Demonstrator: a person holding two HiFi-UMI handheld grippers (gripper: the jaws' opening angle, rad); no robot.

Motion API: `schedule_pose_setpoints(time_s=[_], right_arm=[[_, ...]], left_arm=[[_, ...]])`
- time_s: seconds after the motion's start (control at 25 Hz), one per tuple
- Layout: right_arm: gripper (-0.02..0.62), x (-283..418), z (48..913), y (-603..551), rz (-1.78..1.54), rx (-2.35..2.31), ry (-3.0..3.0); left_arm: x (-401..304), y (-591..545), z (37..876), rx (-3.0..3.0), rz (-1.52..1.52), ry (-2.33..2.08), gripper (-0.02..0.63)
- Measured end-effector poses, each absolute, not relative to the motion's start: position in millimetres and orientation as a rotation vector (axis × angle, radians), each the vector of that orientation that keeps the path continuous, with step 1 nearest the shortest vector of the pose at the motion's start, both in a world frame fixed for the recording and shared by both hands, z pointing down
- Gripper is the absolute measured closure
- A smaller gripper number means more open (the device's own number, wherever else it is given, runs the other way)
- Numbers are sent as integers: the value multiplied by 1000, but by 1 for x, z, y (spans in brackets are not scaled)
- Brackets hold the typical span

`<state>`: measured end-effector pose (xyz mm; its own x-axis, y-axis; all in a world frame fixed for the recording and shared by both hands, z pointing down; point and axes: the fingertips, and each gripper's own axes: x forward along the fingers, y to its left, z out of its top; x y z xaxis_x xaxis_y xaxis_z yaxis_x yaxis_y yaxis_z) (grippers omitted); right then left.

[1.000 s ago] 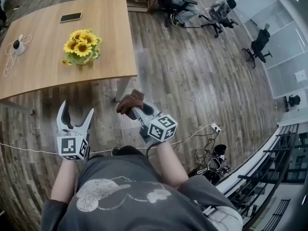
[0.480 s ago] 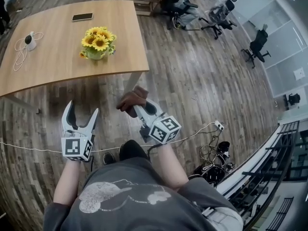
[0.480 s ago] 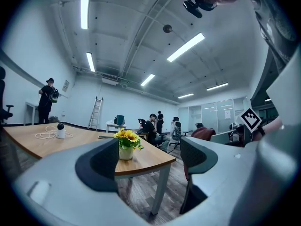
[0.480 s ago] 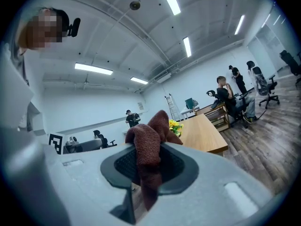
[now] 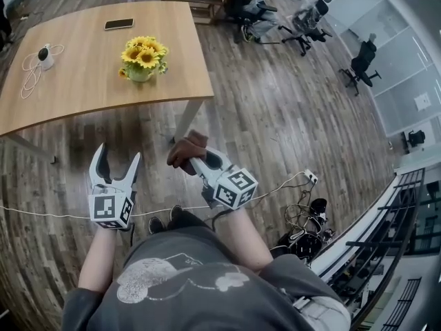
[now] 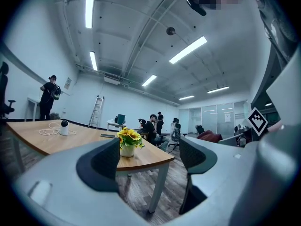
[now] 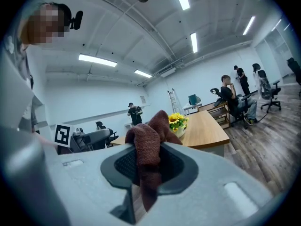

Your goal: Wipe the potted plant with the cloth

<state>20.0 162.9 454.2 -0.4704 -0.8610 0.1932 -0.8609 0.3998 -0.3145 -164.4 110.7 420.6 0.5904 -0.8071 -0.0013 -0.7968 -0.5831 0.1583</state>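
The potted plant [image 5: 143, 57], yellow sunflowers in a pale pot, stands near the right end of the wooden table [image 5: 69, 95]. It also shows in the left gripper view as the potted plant [image 6: 128, 141] and in the right gripper view as the potted plant [image 7: 178, 122]. My left gripper [image 5: 117, 156] hovers over the floor short of the table. It is open, its jaws have just been closing slightly, and nothing lies between them [image 6: 150, 161]. My right gripper [image 5: 194, 158] is shut on a bunched brown cloth [image 5: 185, 149]. The cloth [image 7: 148, 145] hangs out from between the pads.
On the table lie a black phone [image 5: 118, 24] and a small white device with a coiled cable [image 5: 45, 54]. A table leg [image 5: 186, 119] stands just ahead of the right gripper. A white cord [image 5: 275, 193] crosses the floor to a power strip [image 5: 310, 179]. Seated people and office chairs [image 5: 303, 19] are beyond.
Both grippers have edged toward the table, the right one still holding the cloth. The left jaws stand a little narrower. The plant sits further right in the head view.
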Motion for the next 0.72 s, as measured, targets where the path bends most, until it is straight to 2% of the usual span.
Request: schedule_pose_setpoints(time_s=[0.44,0.6,0.72], right_arm=[[528,22,451,170,-582,-1633,2639],[528,18,448,169,-576,-1625,2634],[528,14,448,168,-582,-1617,2637]], left_arm=[[-161,115,410,2677,-161,-1360,186],[-159,116,406,2702,-144,-1371,252],[-159,116,403,2712,-144,-1382,275]])
